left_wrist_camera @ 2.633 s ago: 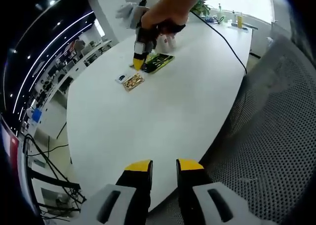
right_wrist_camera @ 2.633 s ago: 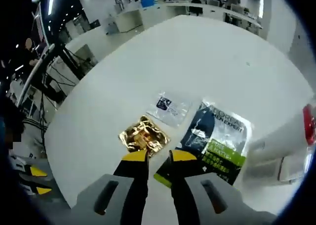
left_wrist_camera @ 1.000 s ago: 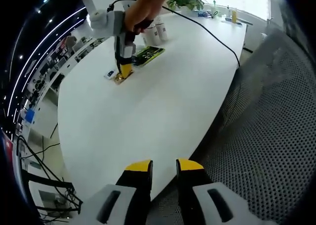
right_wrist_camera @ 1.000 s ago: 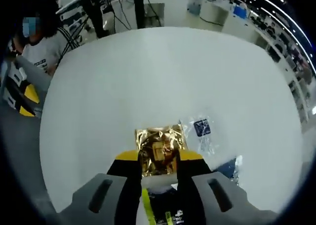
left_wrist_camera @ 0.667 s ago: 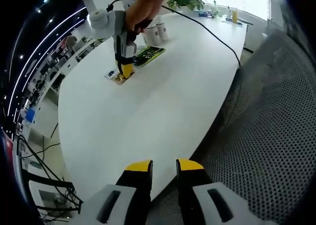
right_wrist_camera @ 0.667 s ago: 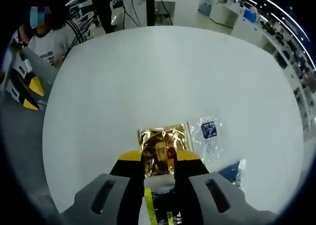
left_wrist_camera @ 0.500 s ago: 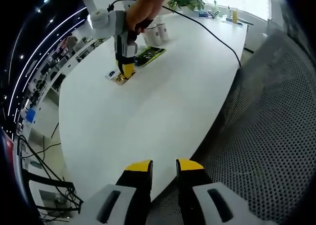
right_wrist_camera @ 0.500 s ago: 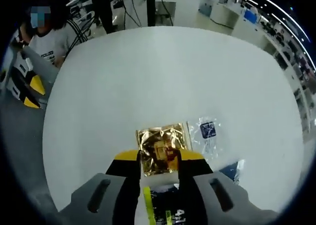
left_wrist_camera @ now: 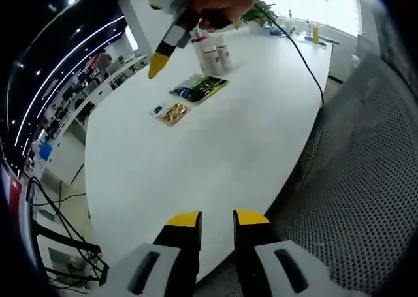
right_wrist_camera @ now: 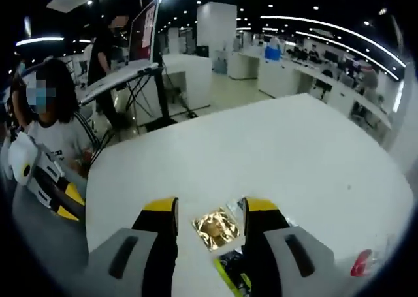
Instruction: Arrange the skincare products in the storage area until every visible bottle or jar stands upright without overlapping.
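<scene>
On my bench: two white bottles (left_wrist_camera: 210, 51), one gold sachet (left_wrist_camera: 174, 113), one green-black packet (left_wrist_camera: 200, 87), one clear sachet (left_wrist_camera: 157, 109).

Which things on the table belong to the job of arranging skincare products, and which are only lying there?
For the job:
white bottles, upright
gold sachet, flat
clear sachet, flat
green packet, flat

Only lying about:
black cable
potted plant
small bottles at the far end
mesh chair
</scene>
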{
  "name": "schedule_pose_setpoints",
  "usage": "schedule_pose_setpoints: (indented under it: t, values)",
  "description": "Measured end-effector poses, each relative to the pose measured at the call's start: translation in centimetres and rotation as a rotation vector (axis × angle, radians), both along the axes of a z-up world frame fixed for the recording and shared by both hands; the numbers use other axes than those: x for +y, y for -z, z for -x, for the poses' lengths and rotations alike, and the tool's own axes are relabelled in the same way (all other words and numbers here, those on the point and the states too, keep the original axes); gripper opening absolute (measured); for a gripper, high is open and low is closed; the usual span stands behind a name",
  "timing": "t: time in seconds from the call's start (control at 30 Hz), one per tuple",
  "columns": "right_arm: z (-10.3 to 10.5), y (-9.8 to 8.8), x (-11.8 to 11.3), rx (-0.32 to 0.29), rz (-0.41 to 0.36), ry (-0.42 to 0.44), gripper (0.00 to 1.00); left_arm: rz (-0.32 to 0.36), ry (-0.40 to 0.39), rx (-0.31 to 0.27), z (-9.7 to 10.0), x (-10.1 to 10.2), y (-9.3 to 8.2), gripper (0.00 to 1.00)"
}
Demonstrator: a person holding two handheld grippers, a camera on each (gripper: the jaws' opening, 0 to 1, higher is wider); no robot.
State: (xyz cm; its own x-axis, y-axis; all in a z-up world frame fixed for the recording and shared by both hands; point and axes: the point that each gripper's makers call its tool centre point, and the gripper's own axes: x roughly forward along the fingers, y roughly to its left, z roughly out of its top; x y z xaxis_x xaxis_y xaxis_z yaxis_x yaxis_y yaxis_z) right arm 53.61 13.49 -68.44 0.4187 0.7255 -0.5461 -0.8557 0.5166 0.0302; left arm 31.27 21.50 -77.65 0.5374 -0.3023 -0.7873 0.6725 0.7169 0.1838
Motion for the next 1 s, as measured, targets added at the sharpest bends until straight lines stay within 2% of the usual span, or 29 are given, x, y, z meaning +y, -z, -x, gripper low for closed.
schedule_pose_setpoints:
  t: [0.1,0.17,0.23,0.4,0.53,0.6,0.73,0.87,0.9,0.93,0.97,1.0]
  values:
    - [1.1,-1.8,0.2,-0.051,-0.076,0.030,0.42,-0.004,0.008,0.013,0.1,-0.1,0.3,0.19]
    - [1.8,-2.8,0.6,-0.048,-0.129,0.039,0.46,-0.001,0.008,0.014,0.2,-0.2,0.3,0.19]
    - [2.6,-3.4,0.7,-0.060,-0.140,0.044,0.51,0.004,0.008,0.010,0.1,-0.2,0.2,0.19]
    - [4.8,-5.3,0.9,-0.103,-0.182,0.038,0.56,0.010,0.018,0.015,0.3,-0.4,0.2,0.19]
    - [6.0,-6.1,0.3,-0.114,-0.214,0.053,0.59,0.025,0.019,0.002,0.2,-0.5,-0.1,0.19]
    - [6.8,-6.8,0.4,-0.105,-0.265,0.072,0.61,0.037,0.018,-0.008,0.1,-0.6,-0.4,0.20]
    - [7.7,-7.5,-0.3,-0.111,-0.310,0.104,0.66,0.077,0.014,-0.030,-0.2,-1.0,-1.1,0.20]
    - [8.7,-8.7,-1.0,-0.109,-0.386,0.149,0.74,0.133,0.003,-0.075,-0.7,-1.4,-2.4,0.20]
    - [8.9,-8.7,-1.1,-0.112,-0.386,0.154,0.75,0.151,0.000,-0.109,-1.0,-1.5,-3.1,0.20]
    - [9.3,-8.9,-1.4,-0.118,-0.395,0.165,0.76,0.155,0.006,-0.182,-1.7,-1.4,-4.2,0.20]
    - [9.5,-9.0,-1.5,-0.120,-0.403,0.170,0.77,0.177,-0.004,-0.224,-2.0,-1.3,-5.0,0.20]
    - [9.8,-9.1,-1.6,-0.121,-0.408,0.173,0.78,0.203,-0.014,-0.229,-2.0,-1.4,-5.3,0.20]
